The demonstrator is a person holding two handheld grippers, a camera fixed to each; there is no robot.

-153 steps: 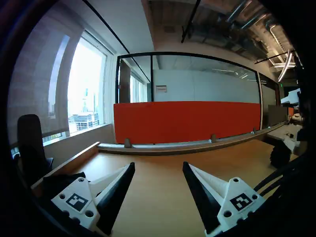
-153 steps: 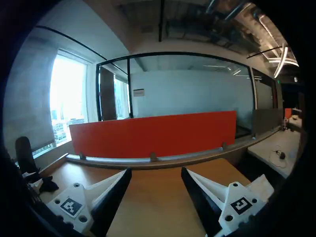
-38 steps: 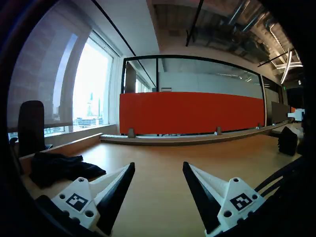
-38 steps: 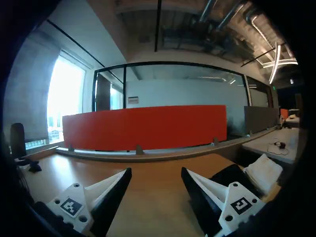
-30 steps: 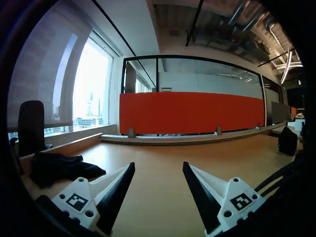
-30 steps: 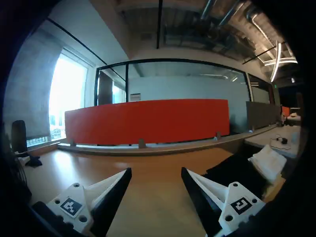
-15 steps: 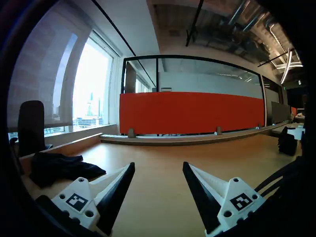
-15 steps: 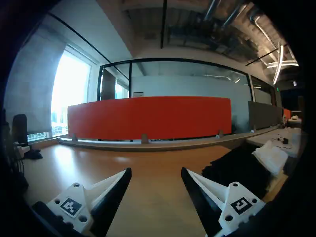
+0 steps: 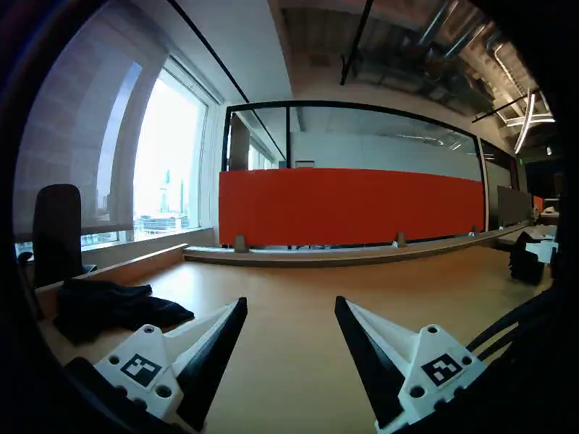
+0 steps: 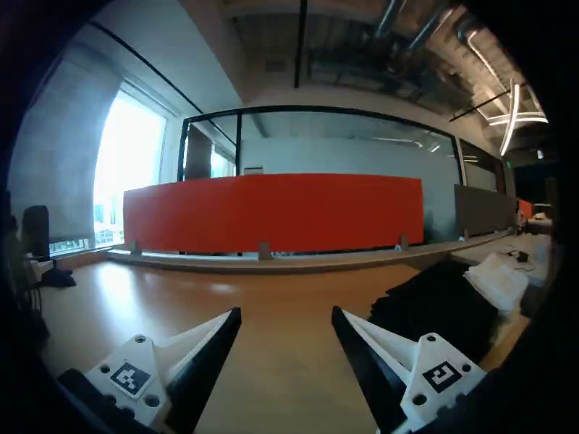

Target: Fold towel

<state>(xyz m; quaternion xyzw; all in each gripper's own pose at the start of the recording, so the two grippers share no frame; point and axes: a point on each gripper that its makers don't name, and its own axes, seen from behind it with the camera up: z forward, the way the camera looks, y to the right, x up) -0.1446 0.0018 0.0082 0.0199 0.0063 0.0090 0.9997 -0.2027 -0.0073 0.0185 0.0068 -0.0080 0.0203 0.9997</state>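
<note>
Left gripper view: the left gripper (image 9: 289,300) hangs low over a wooden desk (image 9: 304,278); its 2 fingers are spread wide, tips pointing forward, with nothing between them and nothing touching them. A crumpled dark towel (image 9: 116,307) lies on the desk at the left, just beyond the left finger and near the desk's edge; behind it a dark chair (image 9: 56,231) stands before a bright window (image 9: 170,173). A long red divider (image 9: 351,206) runs across the far side of the desk; at the far right a dark stack (image 9: 522,267) sits on the desk, well apart from the towel.

Right gripper view: the right gripper (image 10: 286,311) is also low over the desk; its 2 fingers are just as wide apart and hold nothing. The stack (image 10: 434,307), neatly folded black cloth, lies on the desk just beyond the right finger; a white pile (image 10: 499,282) of folded cloth lies beside it, farther right, at the desk's edge. The red divider crosses the background, with the window to its left. Far off at the left a small dark lump sits on the desk, well apart from this gripper; it is probably the same towel, though too small to be sure.
</note>
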